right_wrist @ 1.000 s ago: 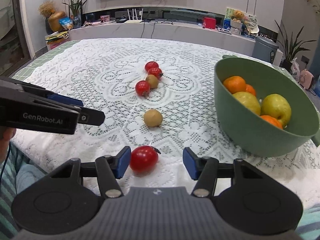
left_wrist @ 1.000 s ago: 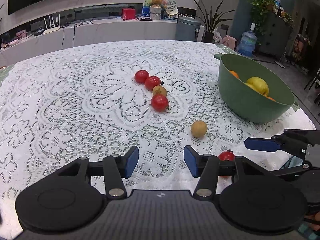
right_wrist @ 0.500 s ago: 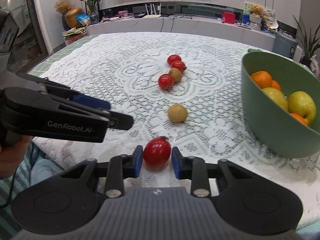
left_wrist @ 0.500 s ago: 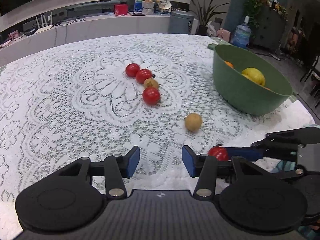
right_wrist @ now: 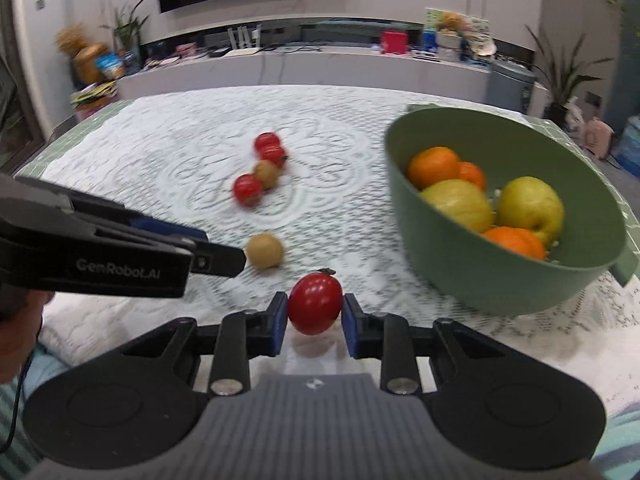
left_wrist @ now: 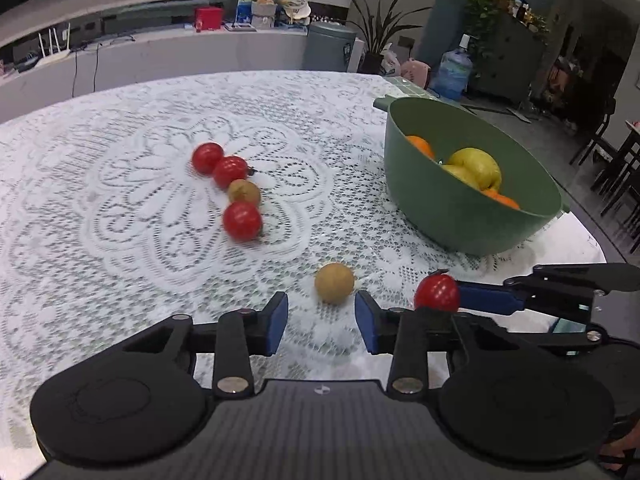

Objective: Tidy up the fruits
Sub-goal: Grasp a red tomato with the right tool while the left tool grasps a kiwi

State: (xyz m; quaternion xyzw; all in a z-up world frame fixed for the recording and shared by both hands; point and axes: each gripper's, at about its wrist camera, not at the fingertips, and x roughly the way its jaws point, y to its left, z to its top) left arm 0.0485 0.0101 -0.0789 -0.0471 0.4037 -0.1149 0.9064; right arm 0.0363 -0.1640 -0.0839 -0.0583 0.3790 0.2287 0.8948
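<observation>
Lace tablecloth (left_wrist: 120, 280), green bowl (right_wrist: 480, 280) near edge

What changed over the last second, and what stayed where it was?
The right hand-held gripper closed on the red tomato that had sat loose between its open fingers. The left hand-held gripper moved up to the tan fruit and its jaws have just been closing, with the fruit ahead of its fingertips, not yet between them. The row of four fruits and the green bowl stayed put.
</observation>
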